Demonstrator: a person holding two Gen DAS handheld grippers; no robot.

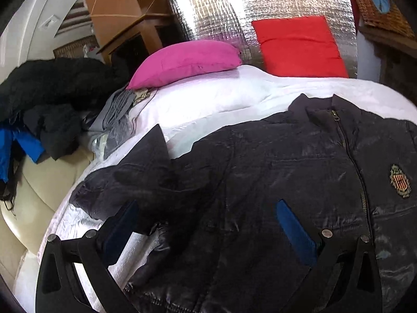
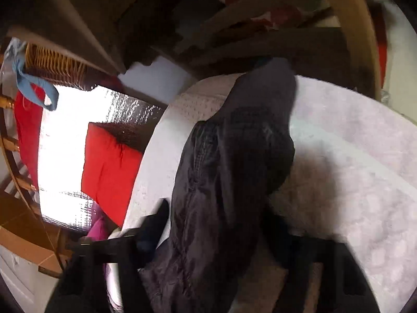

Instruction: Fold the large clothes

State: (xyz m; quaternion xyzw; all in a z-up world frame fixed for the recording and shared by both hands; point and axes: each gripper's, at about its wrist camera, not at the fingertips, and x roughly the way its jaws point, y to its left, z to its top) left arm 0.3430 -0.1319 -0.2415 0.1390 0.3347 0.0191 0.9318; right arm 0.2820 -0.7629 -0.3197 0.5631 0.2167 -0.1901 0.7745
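We see a bed (image 1: pixel 221 99) covered in white bedding, backed by a silver foil panel (image 1: pixel 260 7) at its head edge. Off the bed's left edge sits a heap of dark clothes (image 1: pixel 52 91) over a cream seat, with a grey garment (image 1: pixel 117 112) at the bed's left edge. Further right, a pink pillow (image 1: pixel 187 61) lies near the head edge, and a red cushion (image 1: pixel 299 47) leans against the foil. The dark jacket (image 1: pixel 260 169) is spread zip-up across the bed's near part, its crest badge (image 1: pixel 400 181) toward the right. Our left gripper (image 1: pixel 208 224) hangs over the jacket's left side with its blue-padded fingers (image 1: pixel 294 232) spread wide, closed on nothing. In the right wrist view, a sleeve of the jacket (image 2: pixel 234 169) runs up between the fingers of our right gripper (image 2: pixel 221 234); the view is blurred and dark, so we cannot tell whether it is clamped.
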